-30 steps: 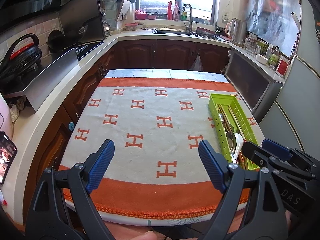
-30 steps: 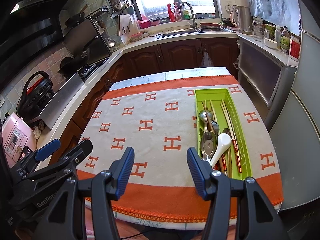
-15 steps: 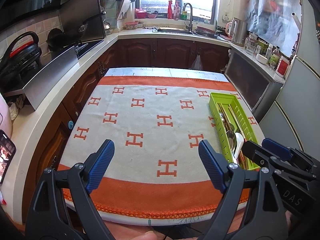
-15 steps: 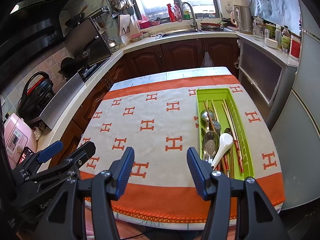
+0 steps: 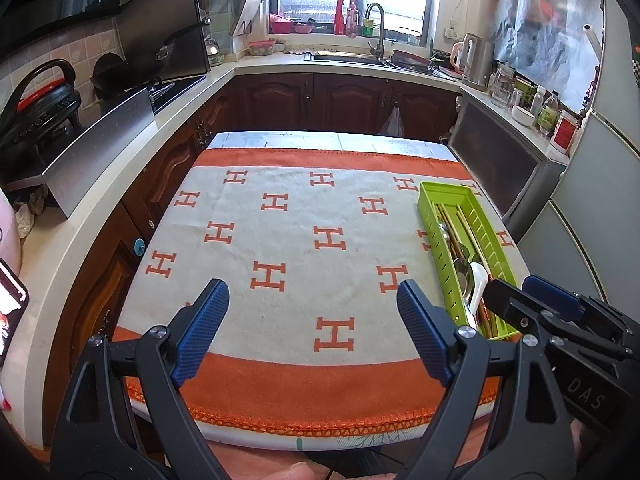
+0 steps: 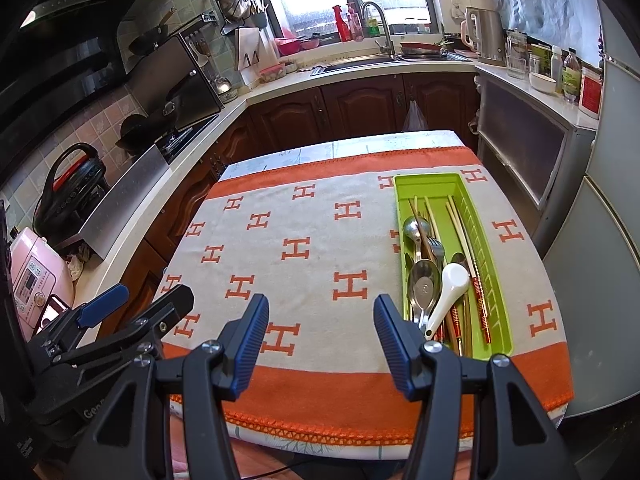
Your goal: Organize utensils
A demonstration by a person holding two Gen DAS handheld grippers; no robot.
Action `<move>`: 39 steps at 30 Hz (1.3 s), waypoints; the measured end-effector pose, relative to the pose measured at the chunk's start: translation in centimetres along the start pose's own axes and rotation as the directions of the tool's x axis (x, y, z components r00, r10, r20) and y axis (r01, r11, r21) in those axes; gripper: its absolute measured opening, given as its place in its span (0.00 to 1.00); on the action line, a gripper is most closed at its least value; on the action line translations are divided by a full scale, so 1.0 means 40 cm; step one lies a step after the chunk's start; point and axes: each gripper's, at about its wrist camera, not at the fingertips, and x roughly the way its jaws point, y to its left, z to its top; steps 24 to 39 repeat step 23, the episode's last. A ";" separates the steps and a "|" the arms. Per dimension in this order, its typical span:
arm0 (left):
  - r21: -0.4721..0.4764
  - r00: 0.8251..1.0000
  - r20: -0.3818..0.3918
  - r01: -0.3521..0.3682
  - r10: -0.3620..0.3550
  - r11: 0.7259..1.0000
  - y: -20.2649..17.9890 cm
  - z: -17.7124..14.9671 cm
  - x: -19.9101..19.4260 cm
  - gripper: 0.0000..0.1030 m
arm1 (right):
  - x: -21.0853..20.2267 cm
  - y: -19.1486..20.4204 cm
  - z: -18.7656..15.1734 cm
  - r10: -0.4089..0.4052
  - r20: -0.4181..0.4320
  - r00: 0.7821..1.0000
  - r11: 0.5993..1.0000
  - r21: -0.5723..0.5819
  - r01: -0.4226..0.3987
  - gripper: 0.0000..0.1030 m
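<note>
A green utensil tray (image 6: 490,236) (image 5: 486,232) lies on the right side of a table covered by an orange and white cloth (image 6: 312,248). In it are a white ceramic spoon (image 6: 450,288), metal spoons (image 6: 422,284), a fork (image 6: 436,246) and chopsticks (image 6: 466,240). My left gripper (image 5: 312,304) is open and empty above the near middle of the cloth. My right gripper (image 6: 320,324) is open and empty near the front edge, just left of the tray. The right gripper shows in the left wrist view (image 5: 524,292), the left in the right wrist view (image 6: 140,300).
Kitchen counters ring the table: a stove and pan (image 6: 168,108) on the left, a sink (image 6: 360,60) at the back, a kettle (image 6: 486,36) and jars at the right. A pink appliance (image 6: 32,280) sits near left. A grey fridge (image 6: 608,240) stands right.
Both grippers stay open. The right wrist view has pulled back and lifted slightly, so the tray sits a little lower in it. The left has barely moved.
</note>
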 end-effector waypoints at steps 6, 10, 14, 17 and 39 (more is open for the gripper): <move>-0.001 1.000 -0.005 0.002 -0.002 1.000 -0.002 -0.003 0.012 0.82 | 0.006 0.003 -0.001 -0.003 -0.002 1.000 1.000 -0.002 0.003 0.53; -0.003 1.000 -0.006 0.003 -0.003 1.000 0.000 -0.004 0.016 0.82 | 0.006 0.004 -0.001 -0.004 -0.003 1.000 1.000 -0.001 0.004 0.53; -0.003 1.000 -0.009 0.004 -0.004 1.000 0.000 -0.006 0.018 0.82 | 0.015 0.008 -0.005 -0.008 -0.009 1.000 1.000 -0.003 0.008 0.53; -0.005 1.000 -0.011 0.005 -0.005 1.000 0.002 -0.008 0.021 0.82 | 0.024 0.015 -0.005 -0.014 -0.015 1.000 1.000 -0.008 0.013 0.53; -0.017 1.000 -0.020 0.008 -0.008 1.000 0.009 -0.018 0.035 0.82 | 0.041 0.034 0.006 -0.028 -0.030 0.999 0.999 -0.017 0.027 0.53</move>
